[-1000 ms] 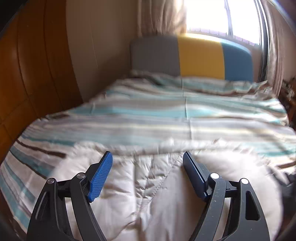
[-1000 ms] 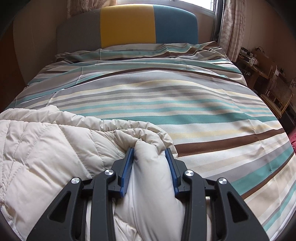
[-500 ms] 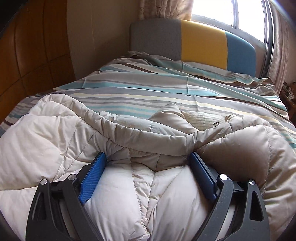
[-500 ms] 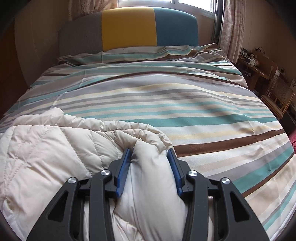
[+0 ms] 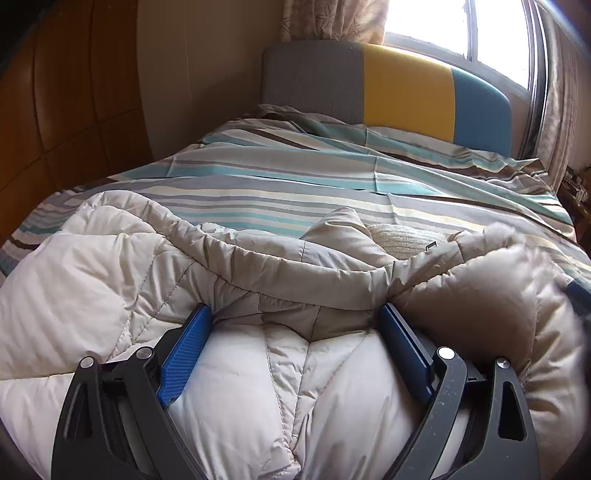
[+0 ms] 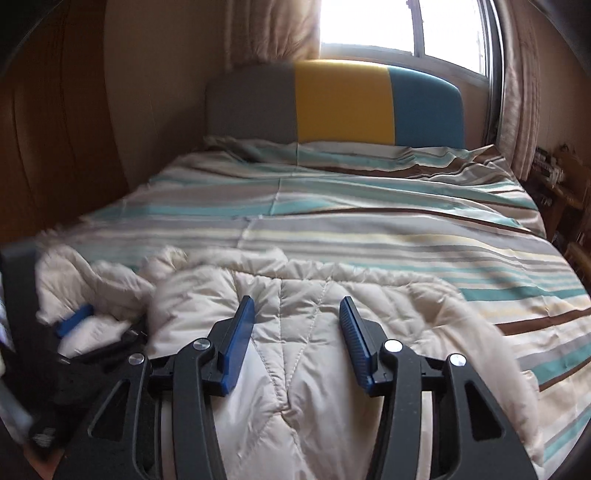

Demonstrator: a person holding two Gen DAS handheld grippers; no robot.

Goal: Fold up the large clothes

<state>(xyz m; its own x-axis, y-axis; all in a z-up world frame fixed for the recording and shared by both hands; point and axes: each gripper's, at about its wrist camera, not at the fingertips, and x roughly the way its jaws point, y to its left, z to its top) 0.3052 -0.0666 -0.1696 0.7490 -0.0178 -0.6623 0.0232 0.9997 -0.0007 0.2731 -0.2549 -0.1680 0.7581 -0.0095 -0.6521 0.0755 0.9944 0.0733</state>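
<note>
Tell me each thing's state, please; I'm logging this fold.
Cream quilted down jacket: crumpled on the bed, not yet folded flat.
Left tool: open wide, jacket bulging between its blue pads.
Right tool: open above the jacket, gripping nothing.
Striped duvet cover: spread, lightly wrinkled.
Beige curtain: drawn aside.
</note>
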